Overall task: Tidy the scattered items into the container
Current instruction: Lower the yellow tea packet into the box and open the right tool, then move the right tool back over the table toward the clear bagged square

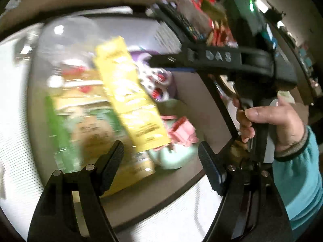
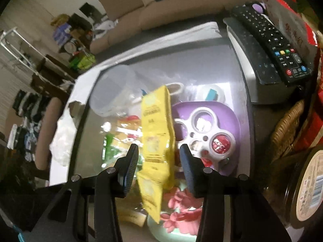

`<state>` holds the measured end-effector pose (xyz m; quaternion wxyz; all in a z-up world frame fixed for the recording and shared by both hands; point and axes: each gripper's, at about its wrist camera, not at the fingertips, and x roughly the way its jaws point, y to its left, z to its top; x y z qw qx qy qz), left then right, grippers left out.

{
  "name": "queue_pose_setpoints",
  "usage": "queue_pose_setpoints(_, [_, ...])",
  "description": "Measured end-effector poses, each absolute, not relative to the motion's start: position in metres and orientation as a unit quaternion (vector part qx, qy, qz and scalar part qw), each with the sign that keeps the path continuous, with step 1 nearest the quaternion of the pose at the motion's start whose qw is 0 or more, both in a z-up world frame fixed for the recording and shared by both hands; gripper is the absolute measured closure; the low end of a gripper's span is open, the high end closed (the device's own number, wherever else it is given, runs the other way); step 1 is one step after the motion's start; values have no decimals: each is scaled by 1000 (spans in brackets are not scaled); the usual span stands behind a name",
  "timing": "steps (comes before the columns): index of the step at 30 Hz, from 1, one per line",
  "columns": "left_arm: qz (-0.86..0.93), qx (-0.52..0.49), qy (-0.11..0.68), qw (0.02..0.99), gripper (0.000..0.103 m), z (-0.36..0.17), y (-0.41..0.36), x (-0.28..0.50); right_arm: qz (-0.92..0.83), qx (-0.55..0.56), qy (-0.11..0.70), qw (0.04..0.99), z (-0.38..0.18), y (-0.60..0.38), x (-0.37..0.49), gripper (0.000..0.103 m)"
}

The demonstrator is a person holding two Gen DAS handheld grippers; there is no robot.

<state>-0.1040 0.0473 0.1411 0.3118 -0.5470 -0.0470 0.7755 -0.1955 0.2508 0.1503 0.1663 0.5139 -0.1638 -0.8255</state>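
Clutter fills a clear plastic container (image 2: 238, 76) seen from two gripper cameras hovering just above it. A yellow packet strip (image 2: 156, 133) is blurred over the middle of the bin, between the spread fingers of the right gripper (image 2: 159, 165). No pad visibly touches it, so it looks released and dropping, though the blur makes that a judgement. In the left view the left gripper (image 1: 161, 159) is also wide apart and holds nothing, with the same yellow strip just beyond its tips. The right hand (image 1: 274, 121) grips its tool's handle at the right of that view.

Already inside the bin: a purple tray with a white ring holder (image 2: 206, 129) on the right, pink flower-shaped pieces (image 2: 181, 211) on a pale green dish at the near edge, green and tan packets (image 1: 80, 125) to the left, and a clear cup (image 2: 113, 88) at the far left.

A black remote control (image 2: 268, 40) lies on a grey box outside the bin, far right. Tidying seems well advanced; whether the remote belongs in the bin is unclear.
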Motion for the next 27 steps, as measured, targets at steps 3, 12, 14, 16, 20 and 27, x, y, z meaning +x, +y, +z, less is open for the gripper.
queue_pose_setpoints(3, [806, -518, -54, 282, 30, 153, 18, -97, -827, 501, -185, 175, 161, 251, -182, 58])
queue_pose_setpoints(12, [859, -447, -155, 195, 11, 149, -100, -72, -848, 446, -146, 248, 212, 178, -126, 48])
queue_pose_setpoints(14, [865, -436, -172, 178, 5, 143, -122, -69, -849, 438, -134, 263, 219, 154, -121, 38])
queue_pose_setpoints(16, [871, -426, -185, 157, 4, 136, -146, -67, -847, 435, -126, 279, 224, 129, -121, 34])
queue_pose_setpoints(20, [886, -407, -199, 98, 4, 127, -195, -67, -839, 436, -118, 302, 227, 78, -129, 30])
queue_pose_setpoints(27, [898, -394, -194, 10, 0, 122, -264, -77, -831, 435, -113, 329, 217, -1, -148, 14])
